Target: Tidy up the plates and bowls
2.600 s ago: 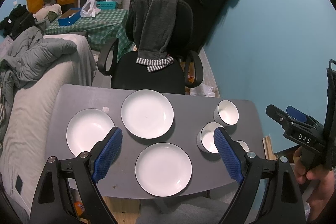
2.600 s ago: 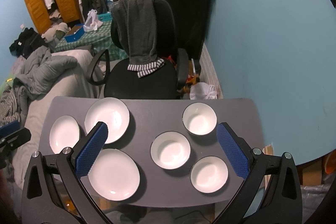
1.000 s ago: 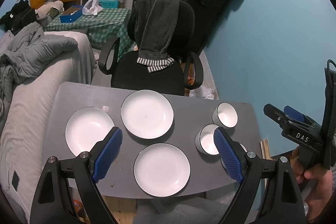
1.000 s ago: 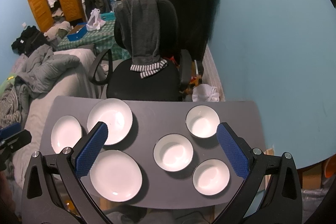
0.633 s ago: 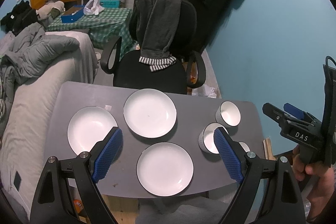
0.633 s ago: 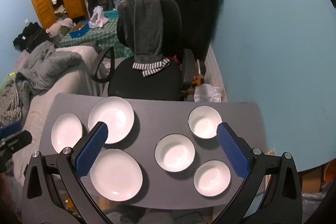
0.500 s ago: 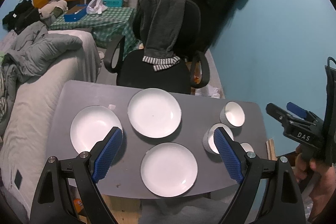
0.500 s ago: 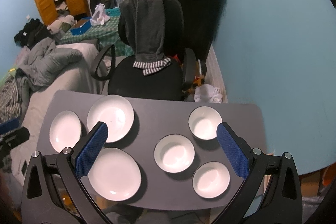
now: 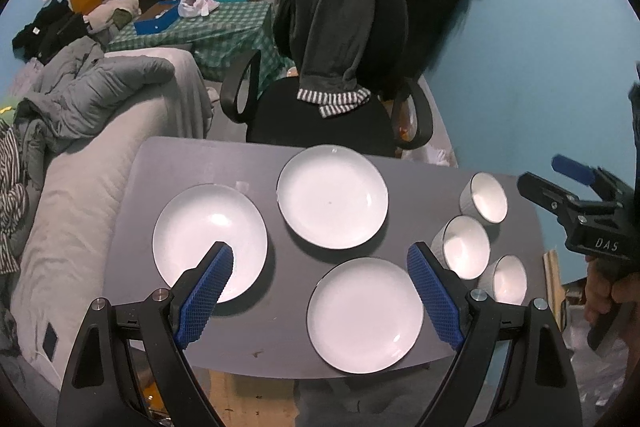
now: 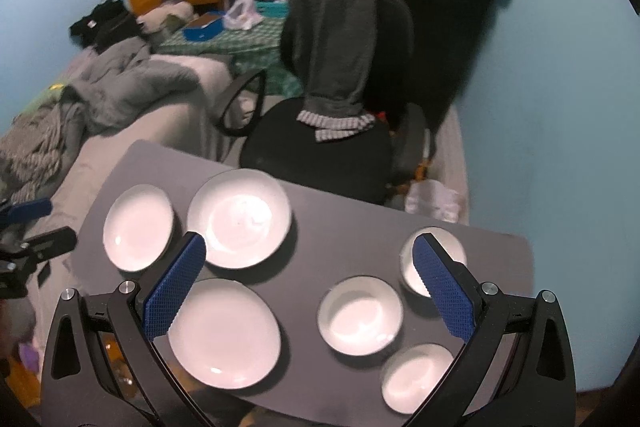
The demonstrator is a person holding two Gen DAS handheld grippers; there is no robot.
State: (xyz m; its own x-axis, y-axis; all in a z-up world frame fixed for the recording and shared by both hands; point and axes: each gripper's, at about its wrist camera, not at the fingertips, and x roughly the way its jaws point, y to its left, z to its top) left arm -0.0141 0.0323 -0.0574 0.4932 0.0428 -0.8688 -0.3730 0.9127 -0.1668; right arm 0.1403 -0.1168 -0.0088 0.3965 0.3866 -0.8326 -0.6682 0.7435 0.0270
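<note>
A: Left wrist view: you have three round white plates with thin dark rims lying flat on the dark grey tabletop (image 9: 256, 171). The far plate (image 9: 332, 197) sits by the back edge, the left plate (image 9: 210, 241) lies partly behind your left pad, and the near plate (image 9: 365, 315) is close to the front edge. None of them touch.

B: And the bowls?

A: Three round white bowls with dark rims stand in a loose cluster at the right end: the far bowl (image 9: 485, 198), the middle bowl (image 9: 462, 247) and the near bowl (image 9: 505, 279). All are upright, close together and apart from the plates.

B: How are my claws?

A: Your left claw (image 9: 320, 293) hangs above the tabletop with its blue textured pads spread wide and nothing between them. In the right wrist view your right claw (image 10: 310, 291) is likewise wide apart and empty, above the same layout; the middle bowl shows between its pads, and the right pad covers part of the far bowl. That picture is somewhat blurred.

B: What lies around the tabletop?

A: Beyond the back edge stands a black office chair (image 9: 320, 123) with a dark grey garment (image 9: 332, 39) draped over its backrest. To the left is a grey-covered bed (image 9: 100, 147) with a heap of grey bedding. Your right hand (image 9: 600, 291) grips the other tool's handle at the right edge of the left view.
</note>
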